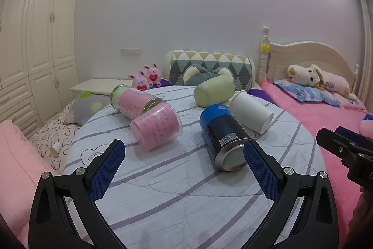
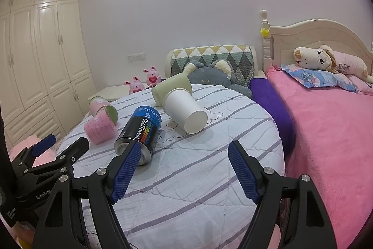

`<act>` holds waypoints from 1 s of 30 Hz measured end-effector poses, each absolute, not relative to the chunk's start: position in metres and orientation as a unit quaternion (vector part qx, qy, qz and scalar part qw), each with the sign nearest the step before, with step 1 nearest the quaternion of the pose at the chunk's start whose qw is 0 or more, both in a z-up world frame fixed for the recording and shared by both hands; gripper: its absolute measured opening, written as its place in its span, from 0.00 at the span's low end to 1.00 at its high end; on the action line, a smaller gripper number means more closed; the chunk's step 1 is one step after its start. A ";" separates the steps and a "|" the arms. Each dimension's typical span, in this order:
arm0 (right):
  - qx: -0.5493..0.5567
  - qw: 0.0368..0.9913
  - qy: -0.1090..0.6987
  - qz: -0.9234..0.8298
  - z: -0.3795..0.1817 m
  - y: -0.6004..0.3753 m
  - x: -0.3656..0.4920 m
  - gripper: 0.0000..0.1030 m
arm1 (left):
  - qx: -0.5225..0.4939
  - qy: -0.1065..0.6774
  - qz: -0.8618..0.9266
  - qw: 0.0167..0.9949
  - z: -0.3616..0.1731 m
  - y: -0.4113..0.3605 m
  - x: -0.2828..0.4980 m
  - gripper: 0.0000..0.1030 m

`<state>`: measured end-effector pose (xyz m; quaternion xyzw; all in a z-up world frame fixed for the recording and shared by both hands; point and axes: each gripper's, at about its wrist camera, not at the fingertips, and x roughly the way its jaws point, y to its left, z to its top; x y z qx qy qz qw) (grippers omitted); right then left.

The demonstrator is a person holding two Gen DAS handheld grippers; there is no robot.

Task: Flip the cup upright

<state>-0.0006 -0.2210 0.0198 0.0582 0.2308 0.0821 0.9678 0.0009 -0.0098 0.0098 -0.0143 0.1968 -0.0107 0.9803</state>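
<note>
Several cups lie on their sides on a round table with a striped quilted cover [image 1: 177, 190]: a white paper cup [image 1: 250, 114] [image 2: 185, 113], a pale green cup [image 1: 214, 90] [image 2: 171, 88], a pink-lined clear cup [image 1: 157, 128] [image 2: 100, 129] and a pink-lined glass jar [image 1: 134, 100] [image 2: 102, 107]. A blue and black can [image 1: 222, 135] [image 2: 139, 133] lies among them. My left gripper [image 1: 184, 155] is open and empty, near the can's end. My right gripper [image 2: 184, 155] is open and empty, short of the white cup.
A bed with a pink blanket [image 2: 331, 132] and a plush dog [image 2: 326, 60] lies to the right. A grey plush cat [image 2: 209, 76] and patterned cushion [image 2: 212, 57] sit behind the table. White wardrobes [image 2: 42, 50] line the left wall. A small paper cup [image 1: 54, 149] lies left of the table.
</note>
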 end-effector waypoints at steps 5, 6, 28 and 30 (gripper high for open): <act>0.052 0.968 0.231 0.083 0.019 -0.220 -0.001 0.76 | -0.014 0.196 -0.011 0.980 0.010 -0.010 0.001 1.00; 0.052 0.968 0.231 0.084 0.020 -0.220 -0.001 0.76 | -0.014 0.197 -0.011 0.980 0.010 -0.010 0.001 1.00; 0.050 0.966 0.239 0.083 0.017 -0.222 0.000 0.76 | -0.018 0.208 -0.011 0.978 0.004 -0.005 0.005 1.00; 0.048 0.965 0.244 0.084 0.016 -0.222 0.002 0.76 | -0.017 0.211 -0.012 0.977 0.003 -0.005 0.007 1.00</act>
